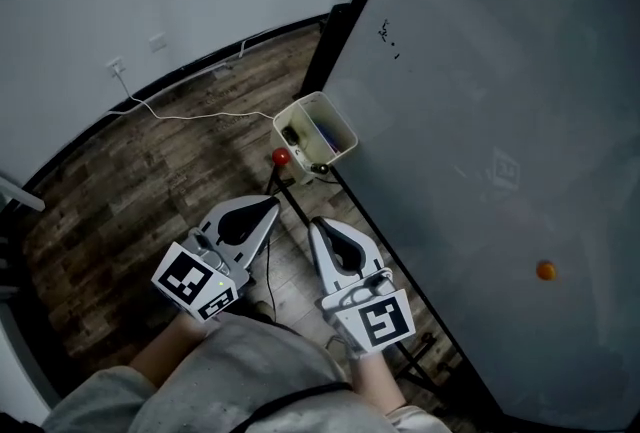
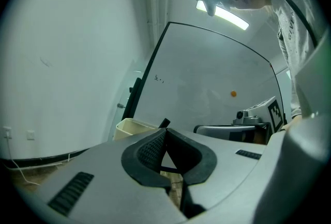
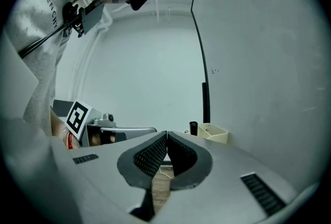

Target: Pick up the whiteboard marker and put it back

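Pressing tip to tip, the jaws of the left gripper (image 2: 165, 134) are closed with nothing between them, and the right gripper (image 3: 166, 136) matches it, closed and empty. In the head view the two are held side by side over the wooden floor (image 1: 120, 201), both aimed at a beige holder (image 1: 338, 115) fixed at the lower corner of the whiteboard (image 1: 500, 121). The whiteboard marker (image 3: 193, 128) shows only as a dark upright stub at the holder's edge (whether it stands inside or just beside it, I cannot tell), well apart from both grippers. A small red knob (image 1: 281, 157) sits just beside the holder. An orange dot (image 1: 545, 270) sticks to the board, far from the holder. A white cable (image 1: 190, 114) trails along the floor near the wall.
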The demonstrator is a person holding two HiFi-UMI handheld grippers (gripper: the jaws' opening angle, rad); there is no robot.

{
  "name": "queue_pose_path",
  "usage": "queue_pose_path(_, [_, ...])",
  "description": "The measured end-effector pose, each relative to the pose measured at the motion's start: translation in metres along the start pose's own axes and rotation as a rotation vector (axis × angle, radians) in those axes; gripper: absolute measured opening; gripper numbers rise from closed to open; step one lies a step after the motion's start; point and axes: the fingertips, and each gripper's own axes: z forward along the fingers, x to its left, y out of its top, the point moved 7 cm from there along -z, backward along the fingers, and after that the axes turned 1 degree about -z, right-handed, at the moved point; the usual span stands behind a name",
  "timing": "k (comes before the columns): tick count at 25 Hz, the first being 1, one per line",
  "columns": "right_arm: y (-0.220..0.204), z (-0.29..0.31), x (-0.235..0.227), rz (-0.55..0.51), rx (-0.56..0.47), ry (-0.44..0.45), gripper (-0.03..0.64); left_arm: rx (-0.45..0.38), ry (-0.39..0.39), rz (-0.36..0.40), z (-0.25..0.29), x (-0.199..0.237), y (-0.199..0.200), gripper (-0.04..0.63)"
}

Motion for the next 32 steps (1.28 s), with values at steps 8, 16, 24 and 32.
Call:
queue_pose_path(8, [0.006,-0.039,0.021,0.02,-0.03,0.06,0.02,-0.019,0.029,0.026,-0.024,-0.049,0.0,0.015])
queue_pose_path(16, [0.005,-0.081,0.037,0.075,-0.03,0.091,0.02,-0.021,0.065,0.021,-0.05,-0.092,-0.012,0.015])
queue_pose_path(24, [0.016,-0.103,0.047,0.081,-0.051,0.05,0.02,-0.023,0.014,0.041,-0.053,-0.112,-0.007,0.015])
queue_pose_path(32, [0.022,-0.116,0.08,0.096,-0.072,0.03,0.02,-0.007,-0.032,0.021,-0.077,-0.122,-0.003,0.015])
